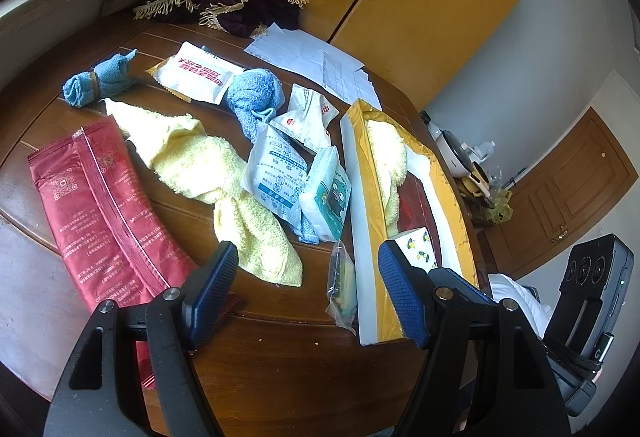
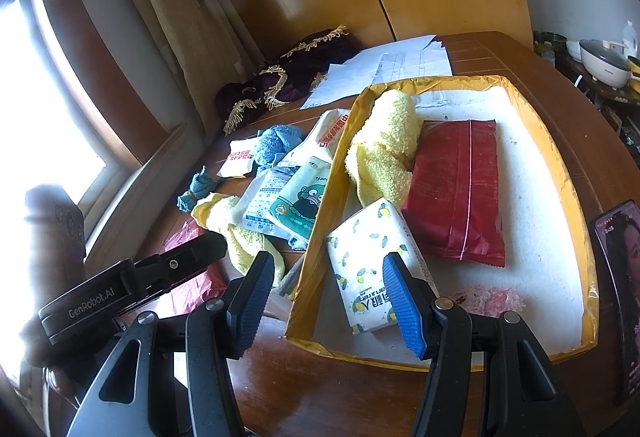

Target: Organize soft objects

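**Clearly, the left gripper sits nearest the loose yellow towel**

Largest first: the yellow-walled box (image 2: 576,197) fills the right half of the right wrist view, already holding a rolled yellow towel (image 2: 384,149), a red packet (image 2: 456,193) and a lemon-print tissue pack (image 2: 368,261). Outside it, the long red packet (image 1: 100,205) runs from the left gripper's near finger toward the frame's upper left. The loose yellow towel (image 1: 208,173) lies diagonally, its near end just ahead of the left gripper (image 1: 308,277), whose jaws are spread wide and hold nothing. The right gripper (image 2: 324,289), equally wide and empty, hovers over the box's near-left corner, so the left likely takes the towel.
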Demonstrator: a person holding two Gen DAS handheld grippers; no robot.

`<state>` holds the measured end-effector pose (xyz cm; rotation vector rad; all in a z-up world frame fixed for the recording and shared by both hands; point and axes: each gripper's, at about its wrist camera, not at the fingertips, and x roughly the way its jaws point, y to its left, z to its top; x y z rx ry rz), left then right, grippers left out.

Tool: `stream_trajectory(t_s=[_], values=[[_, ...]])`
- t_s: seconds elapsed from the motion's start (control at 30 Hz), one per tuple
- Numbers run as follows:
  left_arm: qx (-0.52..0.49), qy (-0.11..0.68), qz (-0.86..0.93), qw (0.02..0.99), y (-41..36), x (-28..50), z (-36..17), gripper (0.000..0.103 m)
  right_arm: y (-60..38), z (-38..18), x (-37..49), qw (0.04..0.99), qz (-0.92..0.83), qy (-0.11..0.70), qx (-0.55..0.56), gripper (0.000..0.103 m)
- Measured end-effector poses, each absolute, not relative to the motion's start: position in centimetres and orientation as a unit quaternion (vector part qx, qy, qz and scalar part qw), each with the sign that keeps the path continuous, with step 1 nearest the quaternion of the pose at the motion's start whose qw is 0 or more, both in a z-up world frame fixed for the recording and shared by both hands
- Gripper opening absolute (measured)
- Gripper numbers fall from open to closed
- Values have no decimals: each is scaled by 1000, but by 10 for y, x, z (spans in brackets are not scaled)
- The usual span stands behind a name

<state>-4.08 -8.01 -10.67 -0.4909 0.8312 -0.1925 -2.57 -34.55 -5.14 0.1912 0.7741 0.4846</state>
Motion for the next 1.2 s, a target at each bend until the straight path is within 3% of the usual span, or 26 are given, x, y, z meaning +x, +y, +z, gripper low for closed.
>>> stream_trajectory(t_s=[0.57,1.03,1.2], values=[[-276,379,-5,883,-17,-58,-110,72,-304,-49,-40,875,300,374,62,63],[-271,444,129,845,-4,-38,-138,72,-284,-57,-41,868,310,385,42,63],[-232,447,168,848,-21,-28,-137,84,-285,-60,-40,867,306,390,41,63]])
